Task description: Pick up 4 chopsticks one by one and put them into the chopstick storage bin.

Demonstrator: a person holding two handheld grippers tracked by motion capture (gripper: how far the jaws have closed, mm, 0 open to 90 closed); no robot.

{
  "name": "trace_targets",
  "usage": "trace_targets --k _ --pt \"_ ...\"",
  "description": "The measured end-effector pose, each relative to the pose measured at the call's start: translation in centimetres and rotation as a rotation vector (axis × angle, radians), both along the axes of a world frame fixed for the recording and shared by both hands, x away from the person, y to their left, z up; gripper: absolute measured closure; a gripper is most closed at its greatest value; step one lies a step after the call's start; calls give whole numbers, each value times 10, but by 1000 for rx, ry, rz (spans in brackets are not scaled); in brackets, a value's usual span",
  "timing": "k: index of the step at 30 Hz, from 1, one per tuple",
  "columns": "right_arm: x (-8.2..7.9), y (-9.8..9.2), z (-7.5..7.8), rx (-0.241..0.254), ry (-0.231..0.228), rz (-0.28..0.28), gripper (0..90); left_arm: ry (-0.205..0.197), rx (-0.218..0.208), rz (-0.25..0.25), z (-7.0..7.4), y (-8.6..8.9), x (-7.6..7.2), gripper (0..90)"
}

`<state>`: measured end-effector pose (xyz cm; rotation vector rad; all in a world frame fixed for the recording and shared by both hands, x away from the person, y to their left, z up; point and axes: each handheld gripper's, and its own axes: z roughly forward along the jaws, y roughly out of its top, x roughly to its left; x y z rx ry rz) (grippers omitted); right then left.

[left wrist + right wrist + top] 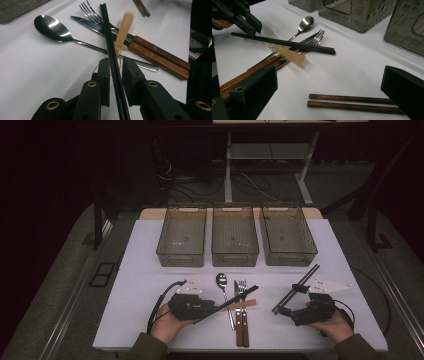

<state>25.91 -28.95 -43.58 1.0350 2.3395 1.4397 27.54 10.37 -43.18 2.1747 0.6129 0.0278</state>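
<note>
A pair of black chopsticks [235, 298] lies slanted across a fork [242, 287] and a knife [237, 295] with wooden handles. My left gripper [116, 67] has its jaws close around the near end of the black chopsticks [106, 30], with a thin gap still showing on one side. A beige rubbery tube [123, 27] lies on the cutlery beside a spoon [51, 26]. My right gripper [329, 87] stands wide open, and two brown chopsticks [352, 102] lie flat on the table between its jaws.
Three grey mesh bins [181, 256] [235, 256] [290, 257] stand side by side at the back of the white table [150, 285]. The table's front edge runs just under both hands. The floor around is dark, with cables behind.
</note>
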Motion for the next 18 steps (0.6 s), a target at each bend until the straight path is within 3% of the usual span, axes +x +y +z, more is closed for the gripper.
trace_targets --k 18 --pt "0 0 0 2 -4 4 7 -2 41 13 -2 -1 -1 788"
